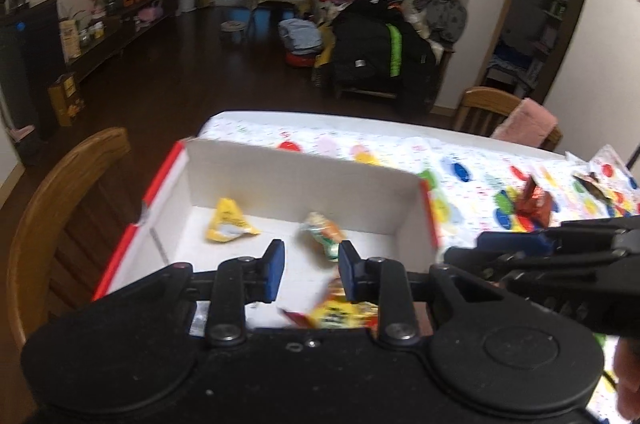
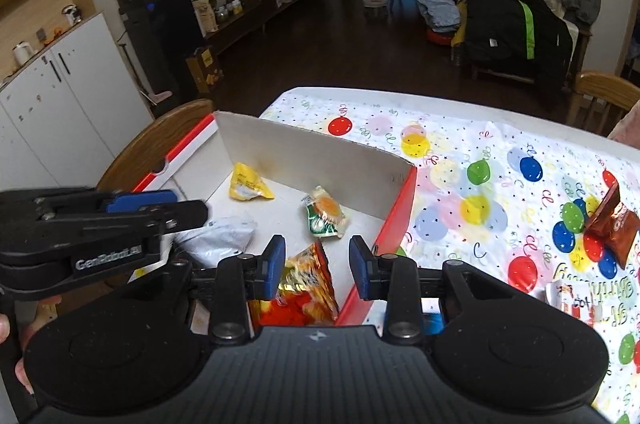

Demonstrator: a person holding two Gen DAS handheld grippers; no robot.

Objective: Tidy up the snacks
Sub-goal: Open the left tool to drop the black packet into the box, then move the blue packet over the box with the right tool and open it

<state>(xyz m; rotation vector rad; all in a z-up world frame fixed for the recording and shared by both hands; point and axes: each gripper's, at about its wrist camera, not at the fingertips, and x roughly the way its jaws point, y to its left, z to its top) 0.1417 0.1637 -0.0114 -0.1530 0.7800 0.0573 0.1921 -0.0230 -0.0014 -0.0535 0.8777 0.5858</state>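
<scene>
A white cardboard box (image 1: 300,180) with red edges stands on the balloon-print tablecloth (image 2: 460,160). A yellow packet (image 1: 228,222) and a green-and-orange packet (image 1: 324,234) lie on its floor. So does a silver-white packet (image 2: 224,236). My left gripper (image 1: 311,274) hangs open over the box's near part, and a blurred orange-yellow packet (image 1: 340,312) shows just below it. My right gripper (image 2: 318,264) is open above that same orange-yellow packet (image 2: 308,280), not touching it. Both grippers hover side by side over the box.
A brown packet (image 2: 612,224) and a white-and-red packet (image 2: 572,300) lie on the cloth to the box's right. A dark packet (image 1: 592,184) lies farther back. One wooden chair (image 1: 60,204) stands left of the box, another chair with a pink cloth (image 1: 524,122) at the far right.
</scene>
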